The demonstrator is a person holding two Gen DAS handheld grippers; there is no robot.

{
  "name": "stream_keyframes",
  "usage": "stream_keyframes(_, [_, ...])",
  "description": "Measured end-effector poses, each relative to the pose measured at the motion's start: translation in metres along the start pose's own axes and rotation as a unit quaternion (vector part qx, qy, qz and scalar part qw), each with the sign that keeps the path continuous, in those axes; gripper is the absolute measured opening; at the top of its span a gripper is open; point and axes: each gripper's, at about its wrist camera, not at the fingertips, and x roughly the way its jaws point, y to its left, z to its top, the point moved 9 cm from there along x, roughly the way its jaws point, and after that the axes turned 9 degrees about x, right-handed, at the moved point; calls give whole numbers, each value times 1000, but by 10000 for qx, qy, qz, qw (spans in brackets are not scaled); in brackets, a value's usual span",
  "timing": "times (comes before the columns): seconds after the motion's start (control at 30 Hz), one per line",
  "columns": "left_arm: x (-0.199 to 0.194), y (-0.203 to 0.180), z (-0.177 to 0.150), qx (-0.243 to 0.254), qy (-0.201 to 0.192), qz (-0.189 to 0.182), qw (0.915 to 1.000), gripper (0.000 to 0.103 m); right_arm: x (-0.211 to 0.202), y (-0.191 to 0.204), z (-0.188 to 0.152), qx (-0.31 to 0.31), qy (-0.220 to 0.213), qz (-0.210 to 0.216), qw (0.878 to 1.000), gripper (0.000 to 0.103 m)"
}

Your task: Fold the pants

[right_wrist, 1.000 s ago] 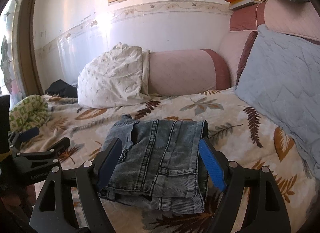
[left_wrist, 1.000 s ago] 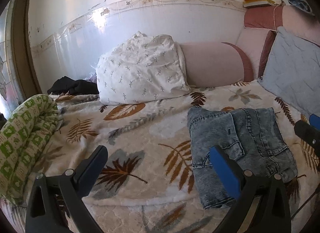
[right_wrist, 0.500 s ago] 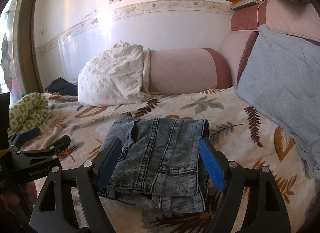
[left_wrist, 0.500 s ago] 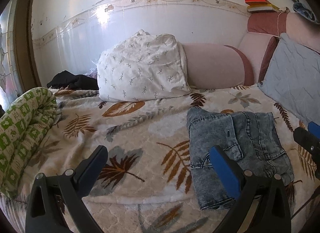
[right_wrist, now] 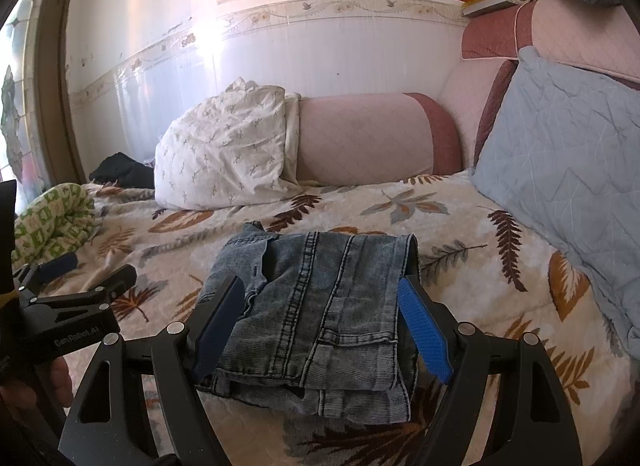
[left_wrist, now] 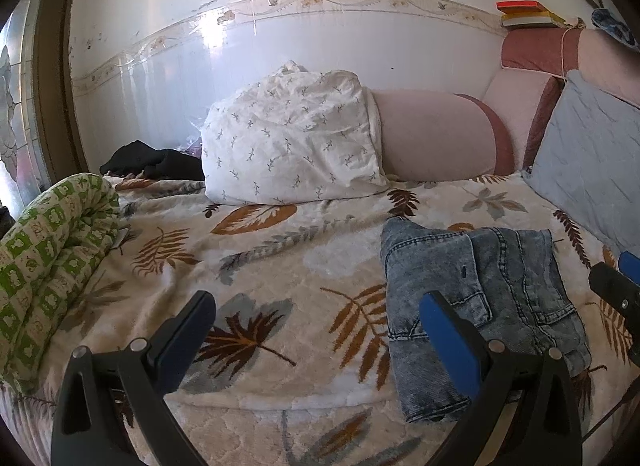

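Observation:
A pair of grey-blue denim pants (right_wrist: 320, 306) lies folded into a compact stack on the leaf-patterned bedspread (right_wrist: 460, 250); it also shows in the left wrist view (left_wrist: 480, 298). My right gripper (right_wrist: 322, 318) is open and empty, just in front of the stack with its fingers wide on either side. My left gripper (left_wrist: 316, 326) is open and empty, to the left of the pants over bare bedspread (left_wrist: 260, 266). Its black body shows at the left of the right wrist view (right_wrist: 76, 306).
A white patterned pillow (left_wrist: 292, 137) and a pink bolster (left_wrist: 436, 133) lie against the far wall. A light blue cushion (right_wrist: 568, 153) leans at the right. A rolled green-and-white blanket (left_wrist: 48, 262) lies at the left edge. Dark clothing (left_wrist: 152, 161) sits at the back left.
Both grippers have risen and drawn back slightly from the bed; the view has tilted up a little. The pants have not moved. Both stay open.

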Motion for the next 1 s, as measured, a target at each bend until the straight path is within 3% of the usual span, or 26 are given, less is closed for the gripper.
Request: stream_keyframes(1.0, [-3, 3, 2, -160, 15, 21, 9999, 103, 5, -17, 2, 466, 160, -159, 9987, 79])
